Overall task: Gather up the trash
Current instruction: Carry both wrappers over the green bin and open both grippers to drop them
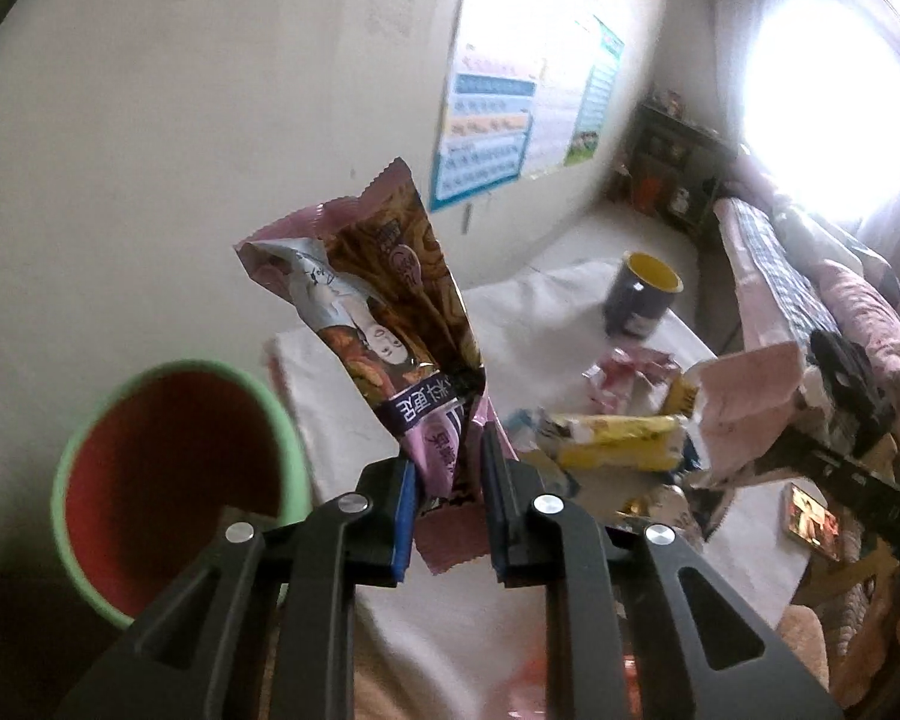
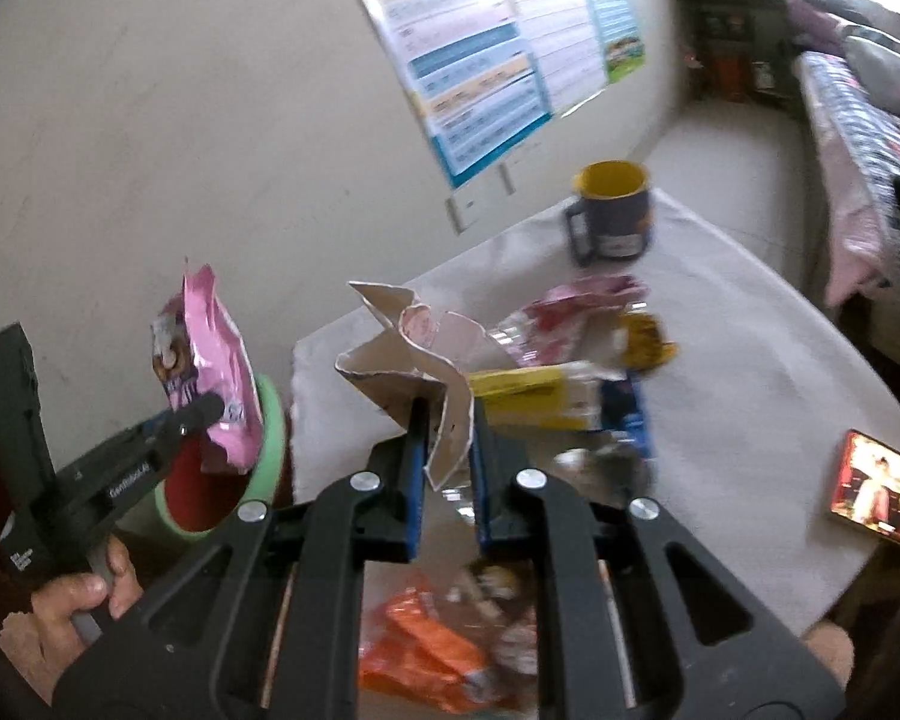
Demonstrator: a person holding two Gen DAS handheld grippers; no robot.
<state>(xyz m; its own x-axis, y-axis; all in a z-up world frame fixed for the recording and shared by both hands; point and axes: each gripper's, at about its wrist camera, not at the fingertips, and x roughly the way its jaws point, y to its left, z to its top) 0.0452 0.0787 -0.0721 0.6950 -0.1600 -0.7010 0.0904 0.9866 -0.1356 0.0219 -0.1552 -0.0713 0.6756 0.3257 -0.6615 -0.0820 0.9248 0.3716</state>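
Clamping a pink snack wrapper [image 1: 390, 324] at lower centre, left hand-held gripper [image 1: 447, 474], right hand-held gripper [image 2: 447, 456] pinched shut on torn cardboard [image 2: 414, 360], green bin [image 1: 168, 468] lower left, more wrappers [image 1: 618, 438] mid-table [image 1: 354, 396], mug [image 1: 642, 294] farther back, upper right.

Pink snack wrapper [image 1: 384, 324] printed with brown swirls and a pale-blue panel. Bin [image 1: 174, 480]: mint-green rim, red inside. Torn cardboard piece [image 2: 414, 360]: off-white, grey-brown inner face. Mug [image 2: 615, 213]: dark navy outside, yellow inside. Yellow packet [image 2: 534, 396] with white end; red-and-white wrapper [image 2: 576, 312]; orange wrapper [image 2: 426, 642]. Desk [image 2: 750, 372]: plain white cloth. Left hand-held gripper [image 1: 447, 504] and right hand-held gripper [image 2: 447, 480]: black frames, blue pads. Wall poster [image 2: 474, 66]: blue, white and orange bands.
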